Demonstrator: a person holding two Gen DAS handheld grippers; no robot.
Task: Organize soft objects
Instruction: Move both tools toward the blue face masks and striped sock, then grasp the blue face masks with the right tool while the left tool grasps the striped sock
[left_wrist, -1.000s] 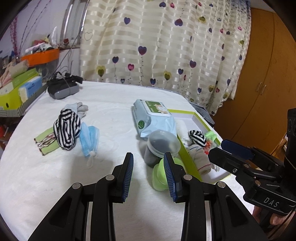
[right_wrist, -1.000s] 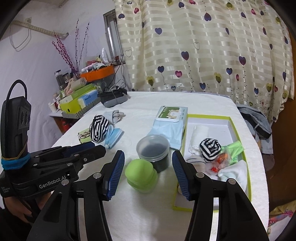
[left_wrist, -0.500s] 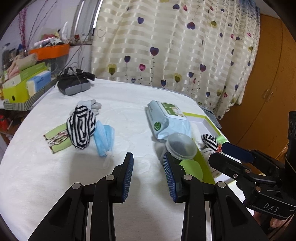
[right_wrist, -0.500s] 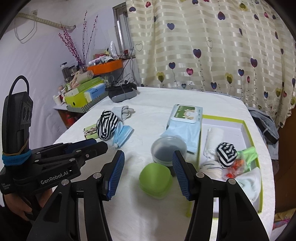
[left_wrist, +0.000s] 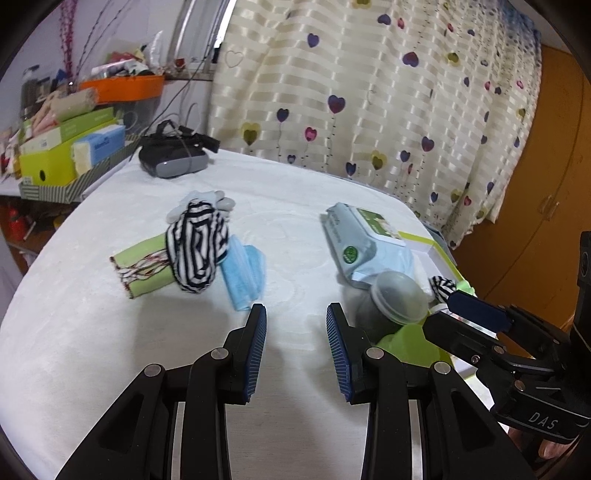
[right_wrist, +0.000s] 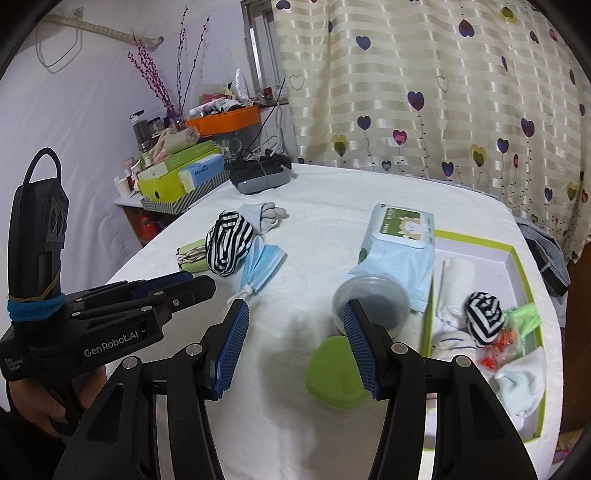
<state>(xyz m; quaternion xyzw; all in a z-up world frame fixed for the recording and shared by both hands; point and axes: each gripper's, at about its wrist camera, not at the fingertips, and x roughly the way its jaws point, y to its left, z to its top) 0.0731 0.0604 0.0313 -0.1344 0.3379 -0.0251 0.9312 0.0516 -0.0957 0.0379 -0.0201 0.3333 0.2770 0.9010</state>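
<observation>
Blue pleated mask (left_wrist: 243, 273), long axis running away, was seen just ahead-left of the empty, parted left gripper (left_wrist: 296, 345) (right gripper (right_wrist: 295, 345), likewise agape, farther off)

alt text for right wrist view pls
Open right tongs hover empty over a white table, a green lidded container just beyond them. Right, a green-rimmed box holds socks; left lie a striped sock and blue face mask.

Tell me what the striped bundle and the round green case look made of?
Black-and-white striped bundle: soft knit fabric, probably socks or a hat; it sags and folds. Round lime-green case: looks like smooth hard plastic, with an even, slightly glossy surface.
</observation>
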